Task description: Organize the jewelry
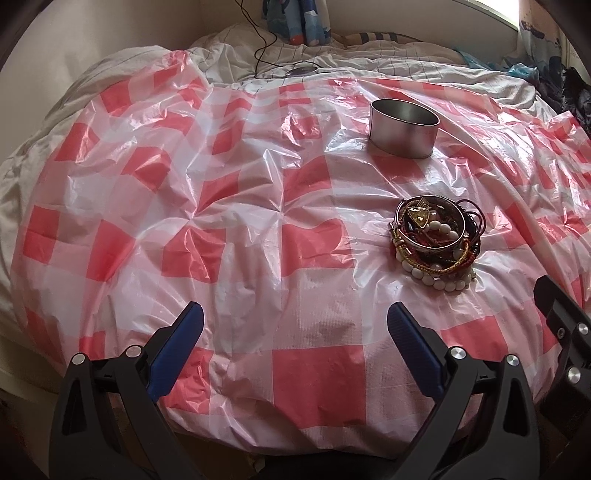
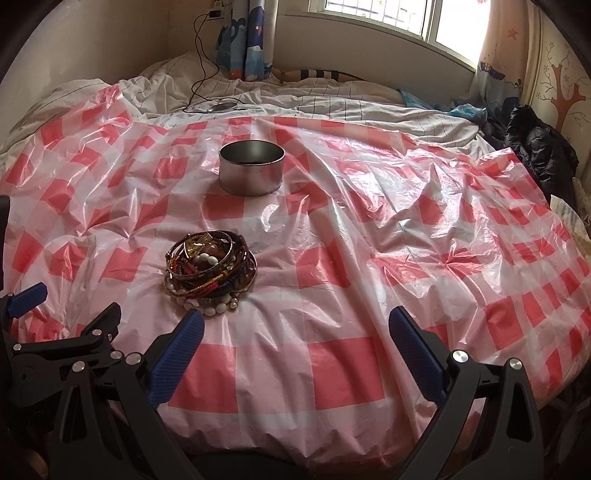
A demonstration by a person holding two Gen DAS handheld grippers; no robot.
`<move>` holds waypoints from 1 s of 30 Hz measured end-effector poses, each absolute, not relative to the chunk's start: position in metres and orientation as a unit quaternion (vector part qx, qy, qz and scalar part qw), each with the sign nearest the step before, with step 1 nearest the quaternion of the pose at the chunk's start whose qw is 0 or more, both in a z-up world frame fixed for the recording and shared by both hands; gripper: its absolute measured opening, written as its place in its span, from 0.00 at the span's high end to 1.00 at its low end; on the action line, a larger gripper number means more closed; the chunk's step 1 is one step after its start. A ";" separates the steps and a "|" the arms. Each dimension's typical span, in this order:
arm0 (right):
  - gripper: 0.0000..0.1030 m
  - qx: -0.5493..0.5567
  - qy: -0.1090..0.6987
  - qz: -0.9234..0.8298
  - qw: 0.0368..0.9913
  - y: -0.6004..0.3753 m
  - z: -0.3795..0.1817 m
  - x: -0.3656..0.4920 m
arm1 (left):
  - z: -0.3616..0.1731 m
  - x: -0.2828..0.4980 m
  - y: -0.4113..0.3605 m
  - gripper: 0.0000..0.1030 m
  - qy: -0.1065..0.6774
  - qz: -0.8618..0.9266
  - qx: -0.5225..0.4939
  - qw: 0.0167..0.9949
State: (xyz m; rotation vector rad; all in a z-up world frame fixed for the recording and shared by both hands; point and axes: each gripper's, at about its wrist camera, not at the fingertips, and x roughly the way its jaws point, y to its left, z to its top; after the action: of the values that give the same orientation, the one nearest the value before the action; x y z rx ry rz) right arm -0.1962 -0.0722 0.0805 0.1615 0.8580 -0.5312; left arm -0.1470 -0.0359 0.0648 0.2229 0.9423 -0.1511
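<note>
Above the near edge of the checked plastic sheet (image 1: 321,373), the left gripper (image 1: 295,325) and right gripper (image 2: 297,330) hang with jaws spread and empty, the heap of bracelets (image 2: 210,273) just ahead and the metal tin (image 2: 252,172) beyond.

A red-and-white checked plastic sheet (image 2: 332,280) covers the bed. A black cable (image 2: 201,62) hangs upper left, a window (image 2: 399,18) on top.
</note>
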 end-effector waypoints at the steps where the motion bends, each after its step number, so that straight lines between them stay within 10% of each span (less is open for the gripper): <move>1: 0.07 0.080 0.411 -0.254 0.872 -0.073 0.080 -0.197 | 0.064 -0.147 -0.036 0.07 0.454 -0.073 0.104 0.882; 30: 0.07 0.083 0.420 -0.259 0.866 -0.078 0.078 -0.200 | 0.067 -0.153 -0.033 0.07 0.446 -0.059 0.105 0.887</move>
State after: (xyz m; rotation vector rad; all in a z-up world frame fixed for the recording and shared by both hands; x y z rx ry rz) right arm -0.2002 -0.0779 0.0778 0.1740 0.8788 -0.5431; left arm -0.1529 -0.0332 0.0671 0.2174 0.9261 -0.1223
